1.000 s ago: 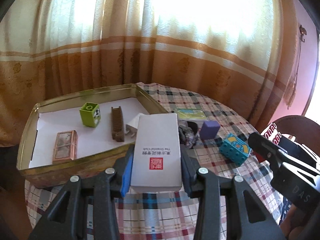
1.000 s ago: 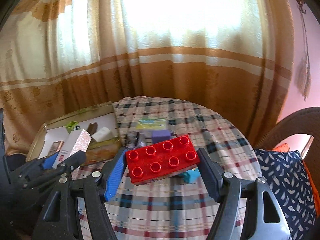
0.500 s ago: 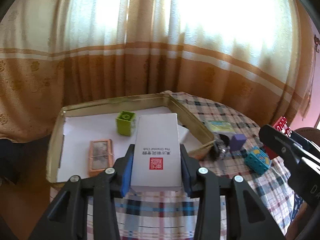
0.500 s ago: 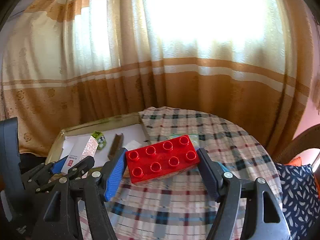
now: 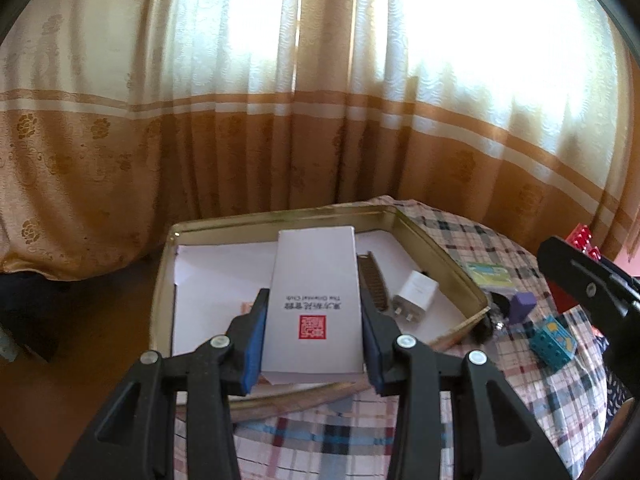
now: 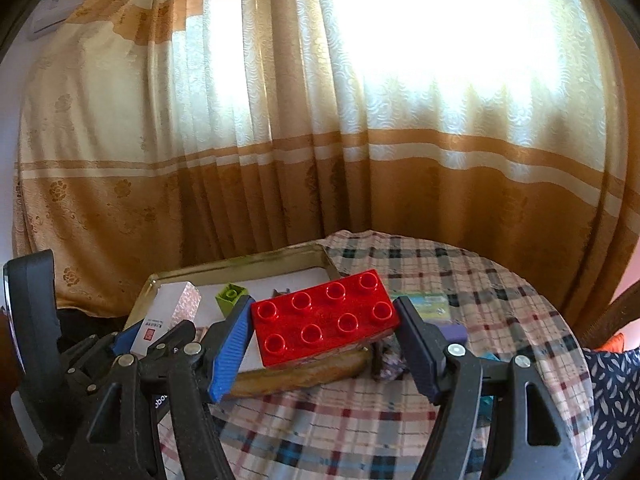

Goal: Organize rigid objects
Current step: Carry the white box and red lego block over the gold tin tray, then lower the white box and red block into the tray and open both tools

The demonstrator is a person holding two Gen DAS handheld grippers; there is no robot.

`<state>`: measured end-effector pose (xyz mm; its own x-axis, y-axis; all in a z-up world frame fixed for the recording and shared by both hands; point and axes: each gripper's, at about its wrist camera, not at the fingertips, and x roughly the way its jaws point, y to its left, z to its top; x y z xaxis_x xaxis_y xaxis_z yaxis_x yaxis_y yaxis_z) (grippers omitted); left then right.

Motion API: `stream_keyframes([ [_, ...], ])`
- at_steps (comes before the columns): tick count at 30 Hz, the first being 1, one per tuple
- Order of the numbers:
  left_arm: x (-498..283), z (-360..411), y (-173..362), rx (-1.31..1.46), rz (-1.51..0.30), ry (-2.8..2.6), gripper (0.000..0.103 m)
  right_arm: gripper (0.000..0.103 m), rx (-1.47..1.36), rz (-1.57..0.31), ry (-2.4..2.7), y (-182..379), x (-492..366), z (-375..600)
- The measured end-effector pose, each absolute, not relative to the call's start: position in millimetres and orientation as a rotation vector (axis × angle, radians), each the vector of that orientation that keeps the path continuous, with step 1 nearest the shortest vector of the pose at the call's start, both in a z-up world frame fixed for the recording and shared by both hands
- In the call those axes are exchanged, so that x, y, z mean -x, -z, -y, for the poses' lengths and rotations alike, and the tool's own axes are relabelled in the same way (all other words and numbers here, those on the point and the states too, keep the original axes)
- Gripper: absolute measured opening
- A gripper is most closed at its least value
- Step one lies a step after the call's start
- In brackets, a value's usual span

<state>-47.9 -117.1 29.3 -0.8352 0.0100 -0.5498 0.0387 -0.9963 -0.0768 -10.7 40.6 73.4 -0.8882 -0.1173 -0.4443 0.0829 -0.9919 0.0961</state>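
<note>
— Over the near edge of the bench [image 6: 360, 432], both hands are loaded. See the left gripper [image 5: 312, 344]? Its pads pinch a white box [image 5: 314, 300] by the long sides, printed face up.

— Why hold it flat like that?

— My guess is so it can go down flat in the tin tray [image 5: 440, 252], which sits at the left edge of the bench. The box hangs right over the tray's near rim, above the white paper lining.

— What's already in the tray?

— A brown comb-like piece [image 5: 374, 284] and a white plug [image 5: 416, 294] near the right wall, and a green block [image 6: 231, 296] farther back. The open stretch of lining on the left looks like the likely spot, clear of those.

— And the other hand?

— The right gripper [image 6: 324, 336] is clamped on a red brick [image 6: 326, 316] by its short ends, studs up, held above the bench just right of the tray's near corner. Gripping the ends keeps the studded top level, I'd say, and leaves the underside free to set down.

— Anything left outside the tray?

— A purple block [image 5: 522, 304], a blue block [image 5: 554, 340] and a pale green packet [image 5: 490, 272] lie on the checked cloth to the tray's right, plus something dark and crumpled I can't make out.

— Any risk?

— The two grippers are close together; the box should probably land first so they don't crowd.
</note>
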Motion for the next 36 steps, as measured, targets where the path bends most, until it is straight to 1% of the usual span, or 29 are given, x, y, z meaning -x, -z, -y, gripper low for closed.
stream_keyframes([
  [10, 64, 145, -31, -0.872, -0.155, 2.934, 0.04, 0.072, -0.697, 0.086, 2.918, -72, 33, -13],
  [18, 80, 159, -29, -0.873, -0.157, 2.9, 0.04, 0.072, -0.708, 0.102, 2.906, -71, 54, -2],
  [29, 98, 174, -15, -0.92, -0.156, 2.847, 0.04, 0.072, -0.759, 0.101, 2.883, -55, 79, 16],
  [36, 113, 174, -6, -0.97, -0.114, 2.804, 0.04, 0.072, -0.814, 0.103, 2.869, -39, 93, 22],
])
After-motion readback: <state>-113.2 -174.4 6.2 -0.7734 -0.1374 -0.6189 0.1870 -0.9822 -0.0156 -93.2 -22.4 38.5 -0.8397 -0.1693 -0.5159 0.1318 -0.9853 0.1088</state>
